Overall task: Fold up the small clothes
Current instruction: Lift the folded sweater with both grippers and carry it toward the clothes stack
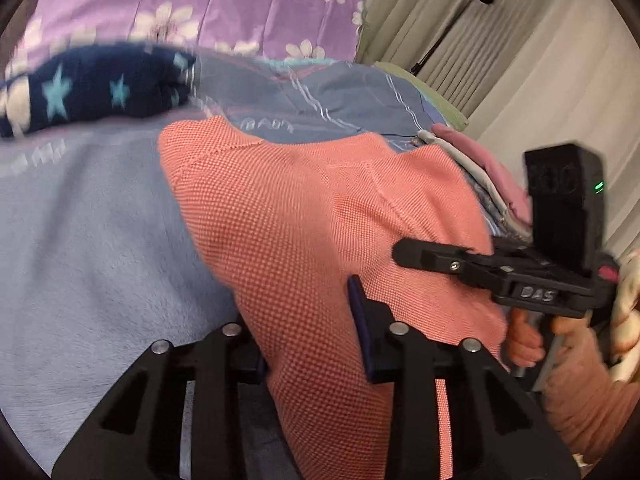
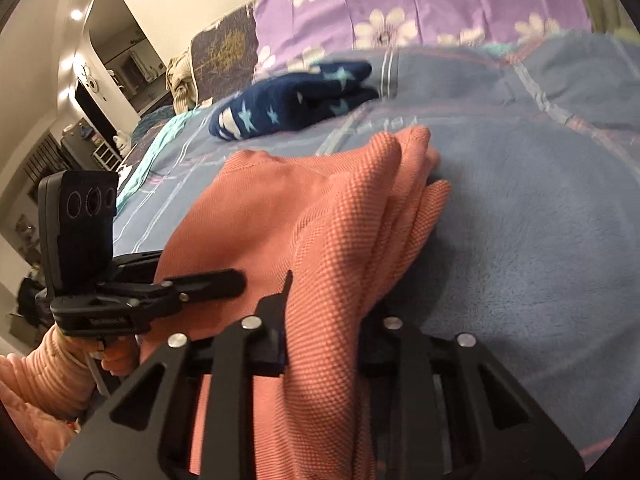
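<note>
Coral waffle-knit garment [image 1: 304, 216] fills the jaws of both tools: the left hand-held gripper [image 1: 316, 336] pinches one near edge, the right hand-held gripper [image 2: 324, 340] pinches a bunched edge beside it. From both, the cloth runs forward and away onto the blue bed blanket [image 1: 92, 248], so the fold likely carries the near edge forward, both hands equally near.

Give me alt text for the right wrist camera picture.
The right gripper pinches a salmon-pink knit garment over a blue blanket. The left gripper grips the same garment on the left, with a navy star-patterned garment lying behind.
</note>
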